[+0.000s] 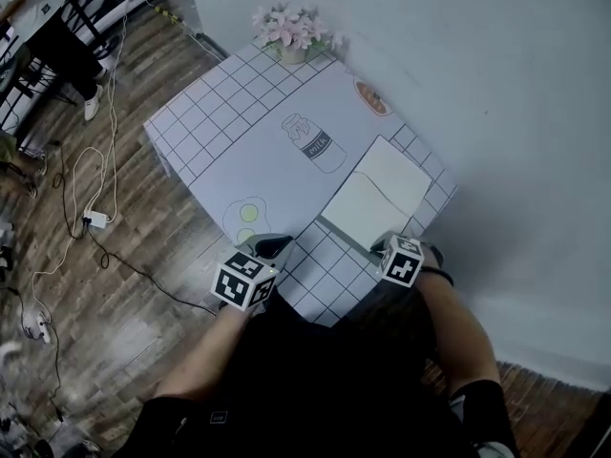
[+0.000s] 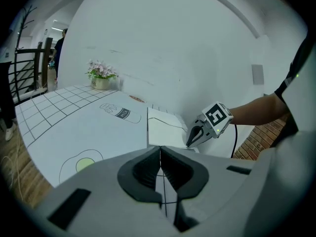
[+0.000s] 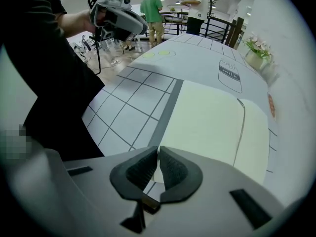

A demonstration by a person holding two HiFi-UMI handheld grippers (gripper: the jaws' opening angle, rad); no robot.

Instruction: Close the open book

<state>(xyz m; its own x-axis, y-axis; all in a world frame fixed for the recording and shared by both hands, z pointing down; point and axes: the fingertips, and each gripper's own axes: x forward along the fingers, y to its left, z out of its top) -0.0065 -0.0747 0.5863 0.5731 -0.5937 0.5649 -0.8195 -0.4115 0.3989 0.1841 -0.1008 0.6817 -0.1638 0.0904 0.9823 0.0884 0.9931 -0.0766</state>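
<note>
The table [image 1: 239,141] is carrying everything under a grid-printed cloth. The book [image 1: 377,194] is lying open and flat at the table's near right corner, its 2 pale, blank leaves spreading from a centre fold. It is looking thin and light, and its leaves are likely bending rather than staying stiff. So 1 leaf is probably needing a hold at its outer edge, away from the fold, and a gentle swing over onto the other.

The right gripper [image 3: 158,149] is pointing steeply down at the book's near edge, its jaws pressing together and seemingly nipping that edge. The left gripper [image 2: 159,152] is hovering over the table's near side, its jaws pressing together on nothing.

The pot [image 1: 292,55] is standing at the far corner, holding pink flowers [image 1: 286,25].
</note>
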